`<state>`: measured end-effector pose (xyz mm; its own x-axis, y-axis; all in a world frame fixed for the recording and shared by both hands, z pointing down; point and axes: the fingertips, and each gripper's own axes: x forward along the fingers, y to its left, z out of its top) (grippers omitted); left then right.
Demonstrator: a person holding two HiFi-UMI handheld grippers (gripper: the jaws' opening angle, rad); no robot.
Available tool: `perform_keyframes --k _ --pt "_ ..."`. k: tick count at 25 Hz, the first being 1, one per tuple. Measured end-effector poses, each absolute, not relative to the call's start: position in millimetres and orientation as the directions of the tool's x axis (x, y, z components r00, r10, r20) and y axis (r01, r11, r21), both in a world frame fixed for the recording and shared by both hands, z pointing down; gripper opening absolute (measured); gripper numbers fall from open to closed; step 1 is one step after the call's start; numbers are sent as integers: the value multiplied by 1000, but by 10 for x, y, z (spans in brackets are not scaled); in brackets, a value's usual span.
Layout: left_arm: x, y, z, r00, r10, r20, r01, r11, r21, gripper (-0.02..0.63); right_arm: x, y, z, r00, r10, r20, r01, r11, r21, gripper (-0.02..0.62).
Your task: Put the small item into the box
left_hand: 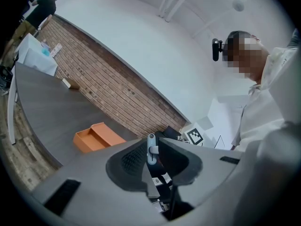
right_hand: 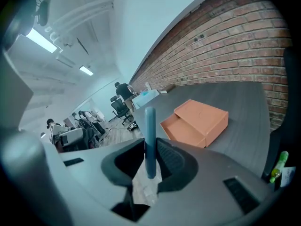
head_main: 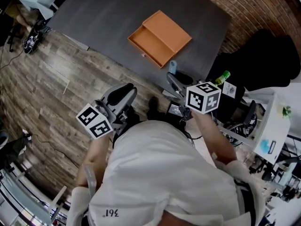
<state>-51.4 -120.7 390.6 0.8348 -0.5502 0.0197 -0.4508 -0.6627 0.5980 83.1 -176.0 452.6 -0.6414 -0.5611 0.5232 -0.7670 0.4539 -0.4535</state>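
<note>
Head view: box [head_main: 160, 38], table [head_main: 117, 18], green bottle [head_main: 223, 76]

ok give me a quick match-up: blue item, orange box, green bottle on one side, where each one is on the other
Things:
1 blue item
2 orange box
3 green bottle

Places:
a on the dark table, tray slid out
b off the table, at the person's right
c clamped upright in the right gripper

Pairs: 1-c, 2-a, 3-b

Blue item [head_main: 172, 66] mostly behind right tongs [head_main: 174, 78]
</note>
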Motion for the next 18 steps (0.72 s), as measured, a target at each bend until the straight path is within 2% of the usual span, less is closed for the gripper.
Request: perform_keyframes --k 11,18 --pt "-624 -1731 3920 843 -537 34 -471 -705 531 72 657 -2333 4436 -606 -574 552 -789 525 -320 86" --pt "-607 -2052 4108 845 -529 75 -485 -701 522 72 546 -2745 4688 -578 -545 607 -792 552 -259 86"
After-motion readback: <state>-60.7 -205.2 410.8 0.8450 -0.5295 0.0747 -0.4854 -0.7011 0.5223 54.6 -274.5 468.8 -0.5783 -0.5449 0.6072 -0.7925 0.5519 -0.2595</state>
